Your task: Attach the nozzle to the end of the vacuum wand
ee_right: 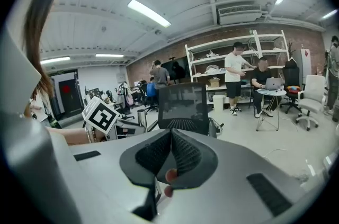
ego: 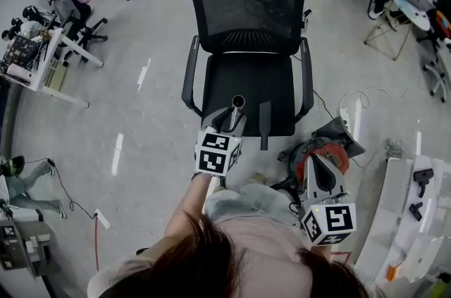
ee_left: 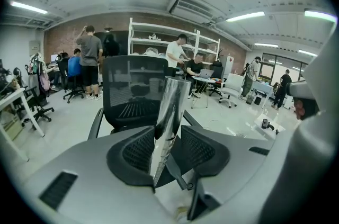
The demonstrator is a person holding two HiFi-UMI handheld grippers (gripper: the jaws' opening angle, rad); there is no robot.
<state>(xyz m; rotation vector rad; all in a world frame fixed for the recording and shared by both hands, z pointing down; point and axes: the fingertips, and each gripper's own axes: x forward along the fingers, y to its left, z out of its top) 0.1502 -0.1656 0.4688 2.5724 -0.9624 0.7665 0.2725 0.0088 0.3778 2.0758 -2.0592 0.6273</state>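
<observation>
The left gripper (ee_left: pixel 170 150) has its two jaws apart. The shiny metal wand (ee_left: pixel 172 106) stands right between them and pokes up and forward past the tips. It sits close to the left pad, and a dark gap shows on the right side, so the pads are not squeezing it. The wand looks like it is leaning on the front of the black chair (ego: pixel 246 78) just ahead of the gripper.

A little to the right of the wand and this gripper, the nozzle (ego: pixel 264 125) lies on the chair seat. It is long, thin and black, and one end hangs over the front edge. It is apart from the wand, so it is not on yet.

The right gripper (ee_right: pixel 170 157) has its jaws pressed together with nothing in them. Only a finger (ee_right: pixel 170 175) of the person peeks out behind the pads. This gripper is off to the right, low down and near the red vacuum cleaner (ego: pixel 337 152) on the floor. The nozzle is ahead of it and to its left.

So I think this is the early part of the job: the wand is in place, but the nozzle has not been picked up. Next, the right gripper would likely need to open, reach to the seat and pinch the nozzle. The left one should squeeze the wand to keep it steady. Then the open end of the nozzle has to line up straight with the wand's tip and be pushed on.
</observation>
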